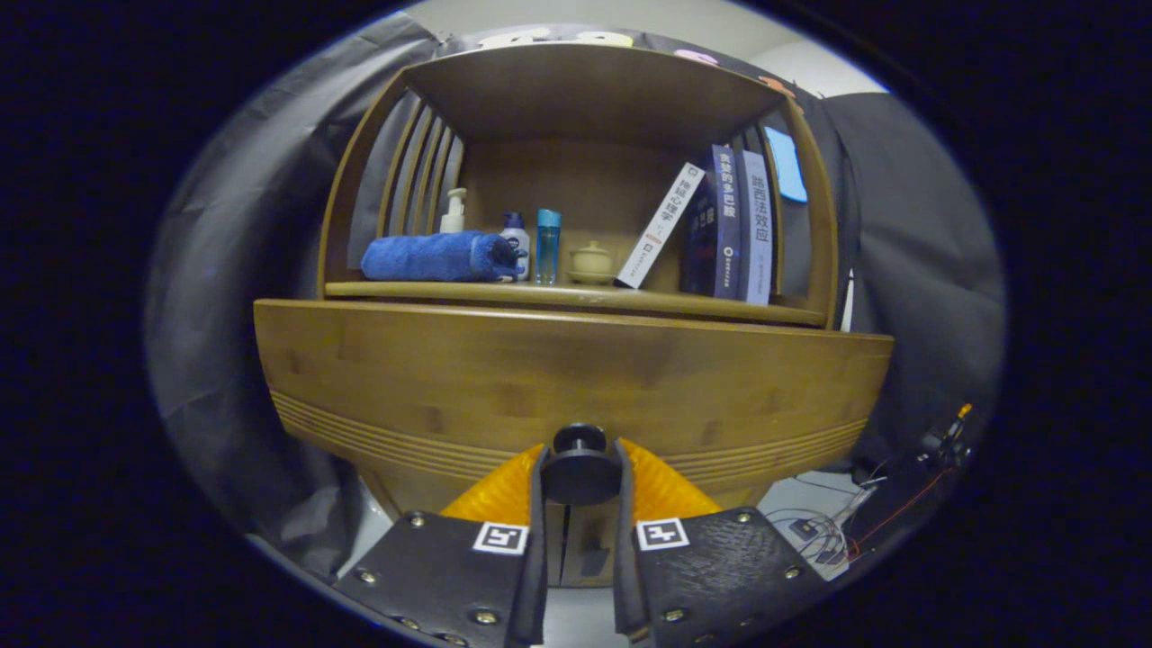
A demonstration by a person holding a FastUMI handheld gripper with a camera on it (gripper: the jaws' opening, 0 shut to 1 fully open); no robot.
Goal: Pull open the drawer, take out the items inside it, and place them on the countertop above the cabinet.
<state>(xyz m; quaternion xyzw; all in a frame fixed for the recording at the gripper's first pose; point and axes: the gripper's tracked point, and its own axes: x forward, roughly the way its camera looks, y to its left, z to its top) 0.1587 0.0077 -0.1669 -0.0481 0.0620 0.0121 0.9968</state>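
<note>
A wooden cabinet's drawer front (pixel 558 378) faces me, wide and ribbed along its lower part. Its round dark knob (pixel 580 468) sits low in the middle, and my gripper (pixel 580 463) is shut on it, one finger pressing each side. The drawer looks pulled slightly out from the cabinet; its inside is hidden. The countertop (pixel 576 295) runs just above the drawer front. On it lie a rolled blue towel (pixel 441 256), a white pump bottle (pixel 454 211), a small white bottle (pixel 516 241), a blue tube (pixel 547 245) and a small lidded cup (pixel 592 261).
Several books (pixel 729 225) stand at the countertop's right end, one white book (pixel 660 225) leaning against them. A wooden hood with slatted sides (pixel 423 162) arches over the countertop. Cables and small electronics (pixel 864 513) lie on the floor to the lower right.
</note>
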